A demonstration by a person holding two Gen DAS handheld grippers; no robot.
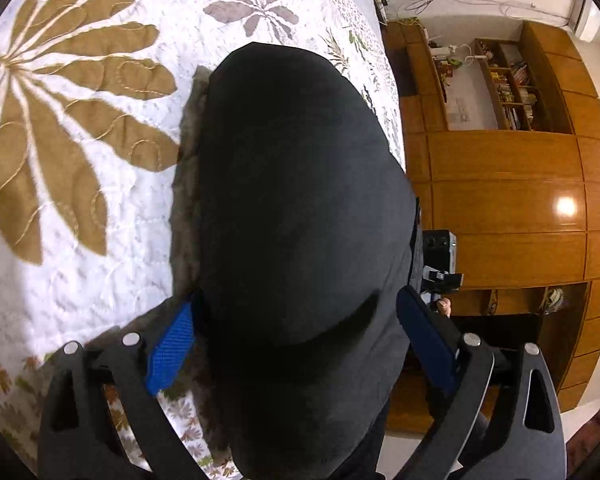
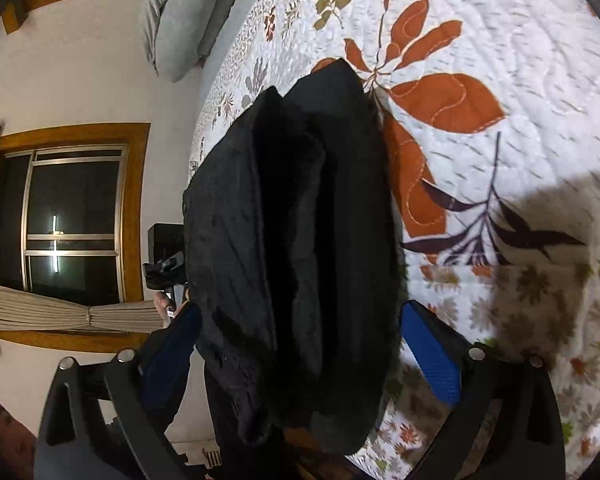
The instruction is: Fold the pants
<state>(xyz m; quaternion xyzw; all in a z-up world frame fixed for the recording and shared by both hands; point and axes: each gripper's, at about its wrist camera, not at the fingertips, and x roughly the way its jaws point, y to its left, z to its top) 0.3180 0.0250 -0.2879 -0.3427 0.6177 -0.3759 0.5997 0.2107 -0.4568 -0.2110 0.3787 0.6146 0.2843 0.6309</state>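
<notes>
The black pants (image 1: 292, 160) lie as a folded bundle on the flowered quilt (image 1: 80, 200), running away from me along the bed's edge. My left gripper (image 1: 298, 296) stands wide open around the near end of the bundle. The cloth brushes its blue pads (image 1: 170, 346) without being pinched. In the right wrist view the pants (image 2: 300, 200) show thick layered folds with a dark gap between them. My right gripper (image 2: 302, 306) is open just as wide, the bundle sitting between its fingers, one blue pad (image 2: 432, 356) bare beside the cloth.
The quilt (image 2: 500, 60) spreads wide to the right of the right gripper. A wooden wardrobe wall (image 1: 500, 200) with shelves stands past the bed's edge. A window (image 2: 72, 216) and a grey pillow (image 2: 180, 20) are on the other side. A hand (image 1: 444, 306) holds the other gripper's handle.
</notes>
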